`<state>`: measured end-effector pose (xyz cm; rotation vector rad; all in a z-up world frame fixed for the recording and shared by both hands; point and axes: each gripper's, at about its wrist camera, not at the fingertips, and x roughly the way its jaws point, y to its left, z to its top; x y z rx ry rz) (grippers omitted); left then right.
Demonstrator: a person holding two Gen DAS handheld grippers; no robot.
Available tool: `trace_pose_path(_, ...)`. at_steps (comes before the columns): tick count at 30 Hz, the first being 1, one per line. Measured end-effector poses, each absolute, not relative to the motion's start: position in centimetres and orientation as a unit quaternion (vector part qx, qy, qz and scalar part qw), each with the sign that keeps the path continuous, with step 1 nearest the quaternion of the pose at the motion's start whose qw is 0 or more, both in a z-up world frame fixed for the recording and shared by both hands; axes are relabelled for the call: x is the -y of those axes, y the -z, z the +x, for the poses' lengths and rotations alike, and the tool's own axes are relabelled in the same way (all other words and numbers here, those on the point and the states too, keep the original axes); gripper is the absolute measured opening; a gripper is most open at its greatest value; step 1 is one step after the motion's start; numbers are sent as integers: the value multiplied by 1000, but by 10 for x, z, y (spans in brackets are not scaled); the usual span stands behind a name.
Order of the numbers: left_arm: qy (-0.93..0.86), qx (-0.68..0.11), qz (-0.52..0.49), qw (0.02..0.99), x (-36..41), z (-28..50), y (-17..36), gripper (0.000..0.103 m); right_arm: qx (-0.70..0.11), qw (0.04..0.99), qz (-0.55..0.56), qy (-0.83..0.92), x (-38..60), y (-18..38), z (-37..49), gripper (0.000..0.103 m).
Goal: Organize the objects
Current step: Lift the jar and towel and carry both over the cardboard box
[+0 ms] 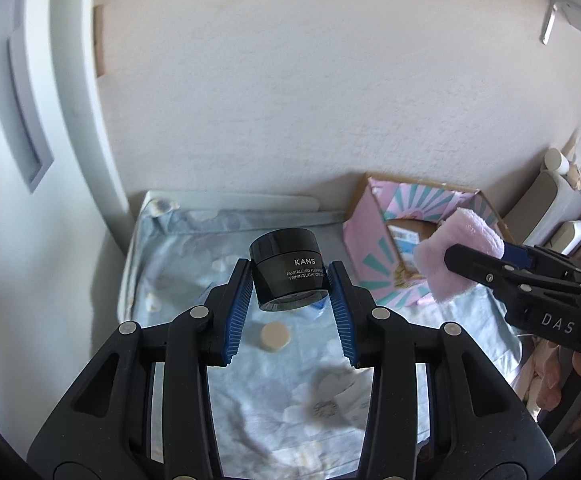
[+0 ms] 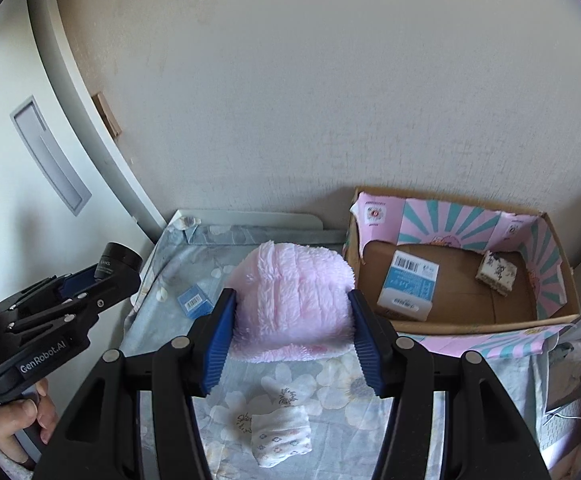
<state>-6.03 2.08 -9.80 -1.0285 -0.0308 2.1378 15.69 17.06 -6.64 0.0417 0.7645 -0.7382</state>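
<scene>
My left gripper [image 1: 290,280] is shut on a black KANS cream jar [image 1: 284,268], held in the air above the floral cloth; the same jar [image 2: 116,262] shows in the right wrist view at the left. My right gripper [image 2: 290,308] is shut on a fluffy pink cloth [image 2: 290,300], also lifted off the surface; that pink cloth [image 1: 458,252] appears at the right of the left wrist view. An open cardboard box [image 2: 546,280] with pink and teal lining stands at the back right. It holds a blue-and-white carton [image 2: 408,286] and a small patterned bundle [image 2: 496,272].
On the floral cloth [image 2: 330,396] lie a small blue box [image 2: 194,300], a rolled patterned cloth [image 2: 280,436] and a beige round disc [image 1: 276,336]. A wall stands close behind, a white door frame at the left. A person's hand [image 2: 22,420] holds the left gripper.
</scene>
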Motion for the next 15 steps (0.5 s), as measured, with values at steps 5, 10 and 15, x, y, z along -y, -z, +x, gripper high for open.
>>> trace_pose_path(5,-835,14,-398,380,-47,-52,83,36,-354,867,14,352,-159,40,143,51)
trace_pose_path(10,-833,20,-396,385,-77,-45,78,36,-349,866,15,357,-137,21,126,51)
trace_pose_path(15,-828,24,-398,394,-112,-39,77,36,-349,863,15,366,-113,7,106,51)
